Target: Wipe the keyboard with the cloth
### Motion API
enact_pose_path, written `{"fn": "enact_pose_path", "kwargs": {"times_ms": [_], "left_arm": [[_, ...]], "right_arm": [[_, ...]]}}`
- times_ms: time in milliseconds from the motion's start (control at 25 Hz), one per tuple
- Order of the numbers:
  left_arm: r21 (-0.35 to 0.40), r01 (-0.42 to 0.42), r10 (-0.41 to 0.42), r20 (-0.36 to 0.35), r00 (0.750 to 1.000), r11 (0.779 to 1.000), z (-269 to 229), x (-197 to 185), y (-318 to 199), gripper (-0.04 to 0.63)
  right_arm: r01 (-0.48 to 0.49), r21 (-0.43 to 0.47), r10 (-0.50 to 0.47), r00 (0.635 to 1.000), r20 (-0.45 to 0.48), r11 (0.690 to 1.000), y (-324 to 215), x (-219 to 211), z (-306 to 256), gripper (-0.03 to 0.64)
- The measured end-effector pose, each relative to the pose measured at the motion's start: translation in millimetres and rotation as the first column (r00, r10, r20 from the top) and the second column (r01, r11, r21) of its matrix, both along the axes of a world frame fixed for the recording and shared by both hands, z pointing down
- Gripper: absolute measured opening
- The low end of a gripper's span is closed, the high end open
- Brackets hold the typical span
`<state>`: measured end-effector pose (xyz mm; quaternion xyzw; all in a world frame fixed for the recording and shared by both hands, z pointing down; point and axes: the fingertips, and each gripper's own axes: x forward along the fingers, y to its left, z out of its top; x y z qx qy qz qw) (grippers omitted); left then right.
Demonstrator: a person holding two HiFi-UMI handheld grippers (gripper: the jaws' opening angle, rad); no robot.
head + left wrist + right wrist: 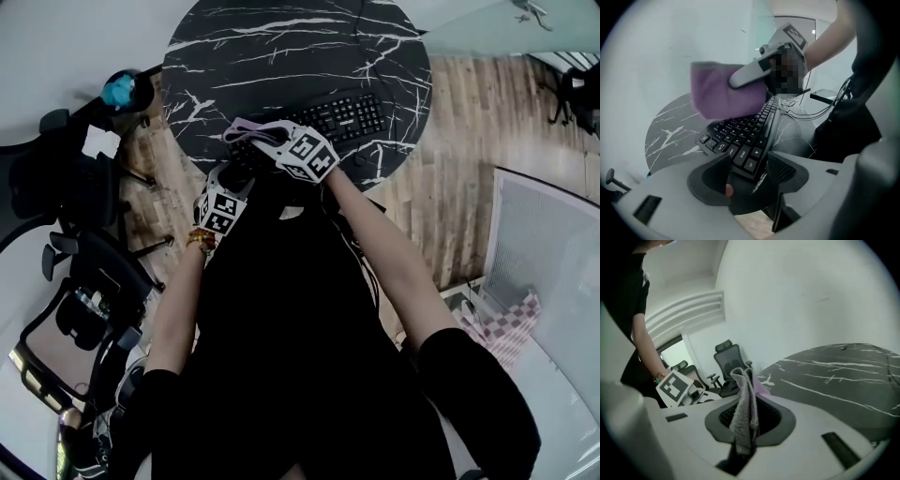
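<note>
A black keyboard (pixel 347 117) lies on the round black marble table (pixel 281 47). My left gripper (pixel 230 183) holds its left end. In the left gripper view the keyboard (pixel 740 136) runs away between the two dark jaws, and the left gripper (pixel 750 161) is shut on its near edge. My right gripper (pixel 272 141) is shut on a purple cloth (pixel 242 126) over the keyboard's left part. The cloth (pixel 719 96) hangs just above the keys, blurred. In the right gripper view the cloth (pixel 743 408) is pinched upright in the right gripper (pixel 745 420).
Black office chairs (pixel 84 272) stand on the wooden floor left of the table, and one chair (pixel 729 357) shows past the table's rim. A teal object (pixel 119 91) sits at the far left. Thin cables (pixel 806 110) trail over the table behind the keyboard.
</note>
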<state>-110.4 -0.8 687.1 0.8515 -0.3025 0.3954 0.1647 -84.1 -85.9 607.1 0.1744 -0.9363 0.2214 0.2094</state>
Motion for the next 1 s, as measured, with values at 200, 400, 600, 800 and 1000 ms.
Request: {"fn": "enact_pose_path", "kwargs": {"times_ms": [200,400,600,800,1000], "left_arm": [[0.019,0.011,-0.011,0.003,1.000,1.000,1.8,-1.1,-0.9,0.253],[0.020,0.031,-0.031,-0.009,0.999,0.999,0.4,-1.6,-1.4,0.250],[0.017,0.043,-0.043,-0.020,0.999,0.999,-1.4,-2.6,-4.5,0.245],[0.019,0.038,-0.038,-0.021,0.999,0.999,-1.1,-2.2,-3.3,0.236],[0.014,0.027,-0.027,-0.024,0.999,1.000,-0.7,-1.9,-4.4,0.236]], "right_arm": [[-0.255,0.017,0.255,0.967,0.027,0.967,-39.8,122.1,-22.2,0.051],[-0.499,-0.003,0.499,0.866,-0.045,0.866,-53.3,249.0,-11.1,0.052],[-0.650,0.067,0.647,0.733,-0.209,0.757,-47.6,340.8,7.7,0.051],[-0.726,0.108,0.721,0.632,-0.284,0.679,-44.1,374.1,18.3,0.052],[-0.761,0.276,0.807,0.521,-0.278,0.587,-54.0,387.5,-1.2,0.051]]}}
